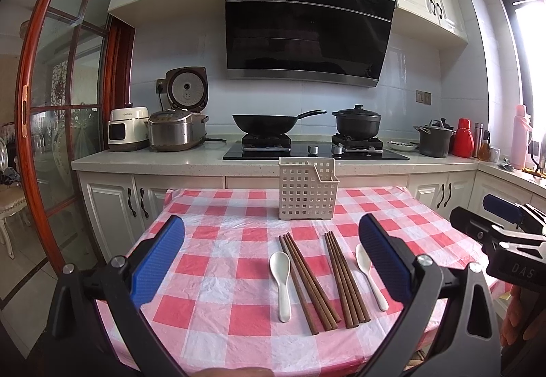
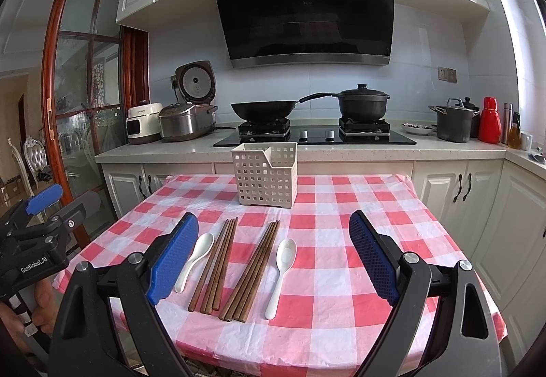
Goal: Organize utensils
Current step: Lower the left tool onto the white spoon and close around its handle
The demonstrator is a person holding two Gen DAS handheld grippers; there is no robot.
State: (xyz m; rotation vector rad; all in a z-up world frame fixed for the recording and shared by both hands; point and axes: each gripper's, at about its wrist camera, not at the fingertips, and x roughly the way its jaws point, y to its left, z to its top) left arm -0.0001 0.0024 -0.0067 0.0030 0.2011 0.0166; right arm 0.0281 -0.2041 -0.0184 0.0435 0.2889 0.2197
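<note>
On the red-and-white checked table lie two white spoons and two bundles of brown chopsticks. In the left wrist view: left spoon (image 1: 281, 281), left chopsticks (image 1: 307, 281), right chopsticks (image 1: 346, 279), right spoon (image 1: 370, 276). A white perforated utensil basket (image 1: 307, 189) stands upright behind them, empty as far as I see. My left gripper (image 1: 273, 261) is open above the near table. My right gripper (image 2: 273, 257) is open over the utensils: spoon (image 2: 196, 261), chopsticks (image 2: 216, 267), chopsticks (image 2: 252, 271), spoon (image 2: 281, 274), basket (image 2: 264, 175).
The table (image 2: 341, 274) has its checked cloth hanging over the edges. Behind it runs a kitchen counter (image 1: 170, 158) with rice cookers, a wok (image 1: 266, 122) and a black pot on the hob, and bottles at right. A wooden glass door (image 1: 51, 103) is at left.
</note>
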